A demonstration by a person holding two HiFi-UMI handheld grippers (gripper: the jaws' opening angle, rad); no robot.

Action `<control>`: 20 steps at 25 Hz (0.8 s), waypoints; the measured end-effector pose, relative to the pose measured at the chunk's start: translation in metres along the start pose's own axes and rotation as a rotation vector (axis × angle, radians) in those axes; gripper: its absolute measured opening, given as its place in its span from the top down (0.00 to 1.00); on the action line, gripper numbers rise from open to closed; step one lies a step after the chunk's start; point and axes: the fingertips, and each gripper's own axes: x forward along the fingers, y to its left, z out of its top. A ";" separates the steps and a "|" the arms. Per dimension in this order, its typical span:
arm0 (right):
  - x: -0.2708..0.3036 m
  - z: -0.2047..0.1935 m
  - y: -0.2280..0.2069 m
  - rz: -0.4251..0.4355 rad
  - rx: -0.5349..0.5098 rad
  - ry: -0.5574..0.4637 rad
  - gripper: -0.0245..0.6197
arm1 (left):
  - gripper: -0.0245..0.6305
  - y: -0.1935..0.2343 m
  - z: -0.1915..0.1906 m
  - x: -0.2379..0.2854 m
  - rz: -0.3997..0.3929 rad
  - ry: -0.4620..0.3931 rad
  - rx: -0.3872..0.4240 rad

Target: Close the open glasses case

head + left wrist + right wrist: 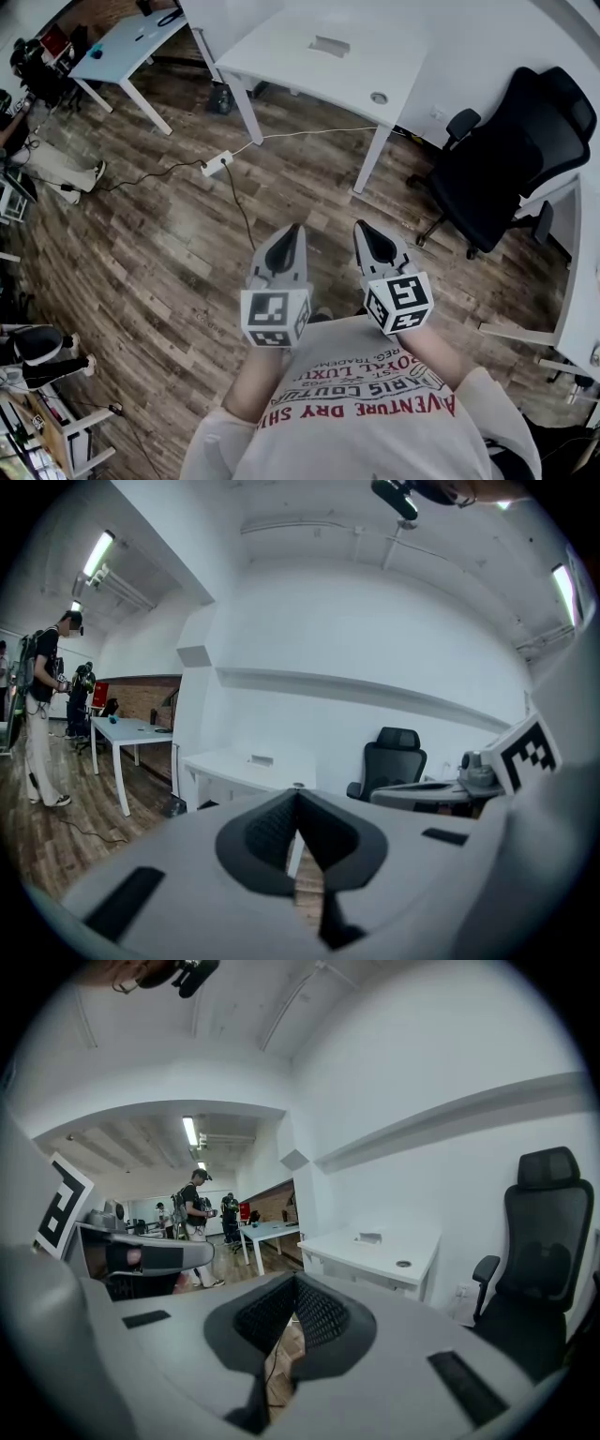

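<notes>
No glasses case shows in any view. In the head view my left gripper (292, 231) and my right gripper (367, 228) are held side by side in front of the person's chest, above the wooden floor, both pointing forward. Each has its jaws shut with nothing between them. In the left gripper view the left gripper (297, 793) points level across the room toward a white desk (246, 766). In the right gripper view the right gripper (294, 1282) faces the same white desk (375, 1250).
A white desk (323, 54) stands ahead against the wall, with a black office chair (511, 159) to its right. A power strip (217, 164) and cable lie on the wooden floor (169, 244). Another white table (131, 37) and people stand at the far left.
</notes>
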 end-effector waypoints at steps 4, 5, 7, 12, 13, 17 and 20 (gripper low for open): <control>0.011 -0.005 0.004 0.006 0.014 0.023 0.94 | 0.96 0.017 -0.005 0.007 0.005 0.015 -0.024; 0.013 -0.006 0.002 0.004 0.028 0.031 0.94 | 0.96 0.019 -0.006 0.009 0.006 0.019 -0.028; 0.018 -0.008 -0.006 -0.012 0.051 0.043 0.94 | 0.96 0.022 -0.007 0.014 0.006 0.027 -0.033; 0.042 -0.009 -0.025 -0.035 0.083 0.049 0.94 | 0.96 0.038 -0.011 0.033 0.022 0.049 -0.046; 0.048 -0.010 -0.027 -0.032 0.086 0.052 0.94 | 0.96 0.042 -0.012 0.038 0.027 0.053 -0.048; 0.079 -0.009 -0.039 -0.011 0.090 0.056 0.94 | 0.96 0.057 -0.011 0.066 0.044 0.065 -0.053; 0.108 -0.001 -0.058 0.001 0.083 0.050 0.94 | 0.96 0.066 -0.006 0.097 0.053 0.074 -0.050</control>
